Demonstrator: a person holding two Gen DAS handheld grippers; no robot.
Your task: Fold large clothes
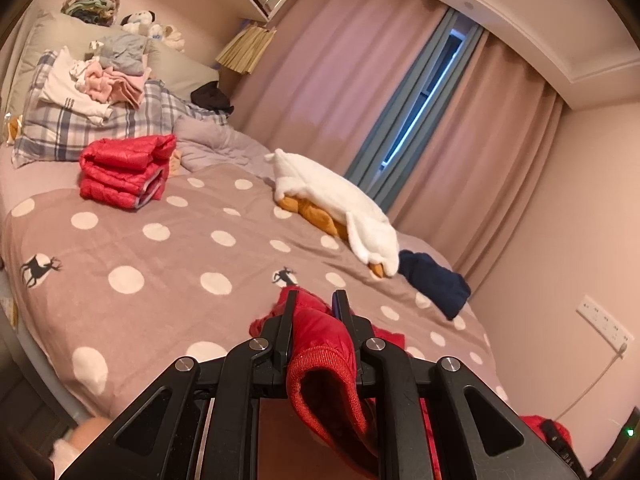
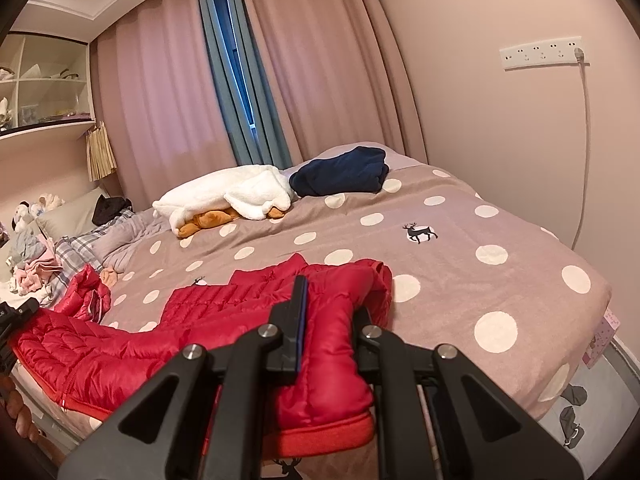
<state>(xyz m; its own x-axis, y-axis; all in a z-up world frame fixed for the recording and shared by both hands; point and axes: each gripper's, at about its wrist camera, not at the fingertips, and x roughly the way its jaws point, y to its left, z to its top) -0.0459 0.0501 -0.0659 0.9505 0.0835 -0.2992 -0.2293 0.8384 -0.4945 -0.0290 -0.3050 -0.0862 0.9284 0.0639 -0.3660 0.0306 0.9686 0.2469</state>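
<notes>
The bed (image 2: 460, 240), under its polka-dot cover, fills the middle of both views and serves as the folding surface; the red puffer jacket (image 2: 120, 344) sprawls across the lower left of the right wrist view, partly flat and not yet folded; a second red jacket (image 1: 124, 172) sits folded at upper left of the left view, likely out of the way; the right tongs (image 2: 326, 316) pinch a ribbed-cuff sleeve at lower centre; the left tongs (image 1: 316, 308) clamp the other cuff, presumably to draw both sleeves inward.
</notes>
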